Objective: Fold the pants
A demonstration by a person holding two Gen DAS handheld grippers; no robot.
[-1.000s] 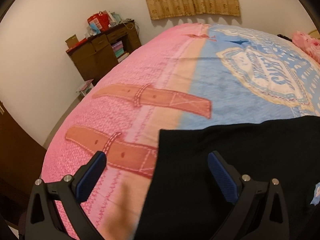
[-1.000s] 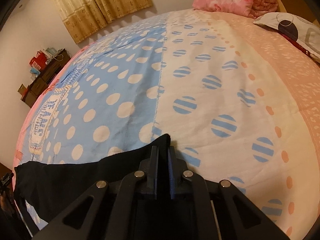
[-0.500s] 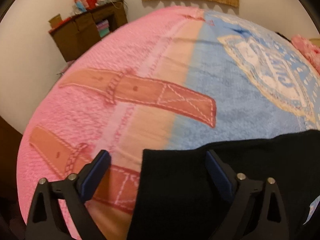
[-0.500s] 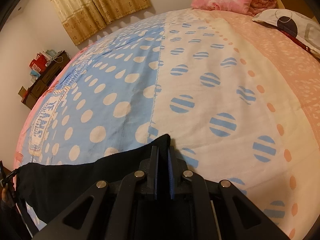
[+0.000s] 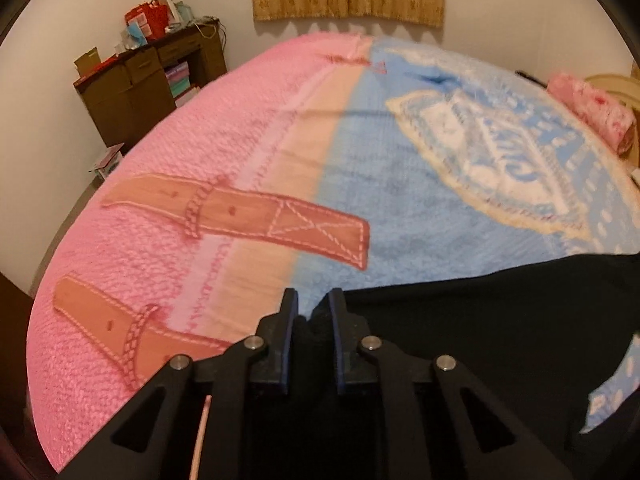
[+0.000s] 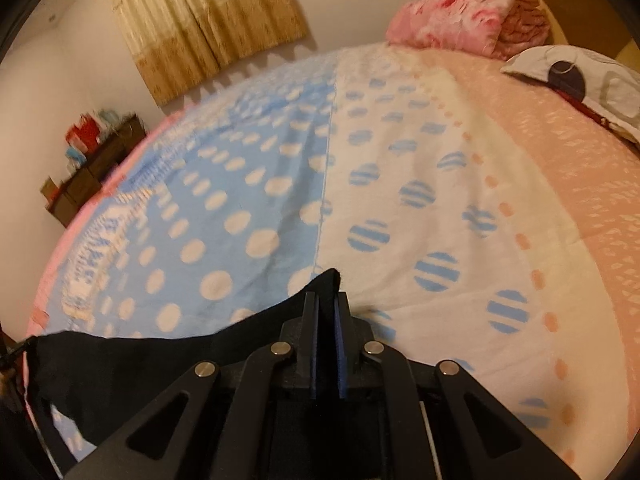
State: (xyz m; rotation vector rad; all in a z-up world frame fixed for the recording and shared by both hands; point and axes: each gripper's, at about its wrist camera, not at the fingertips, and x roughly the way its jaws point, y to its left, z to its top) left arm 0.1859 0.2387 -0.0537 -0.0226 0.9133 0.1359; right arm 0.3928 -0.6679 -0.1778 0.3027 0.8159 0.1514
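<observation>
I see a bed point(image 5: 248, 168) filling both views, covered by a fuzzy blanket printed in pink, blue and cream with dots and strap shapes, with a brown cabinet point(image 5: 136, 80) and tan curtains point(image 6: 208, 20) against the white walls. The pants point(image 5: 480, 320), soft black cloth, lie along the near edge of the bed. My left gripper point(image 5: 313, 312) has just been closing and now pinches one corner of the pants, while my right gripper point(image 6: 326, 304) pinches another corner.
</observation>
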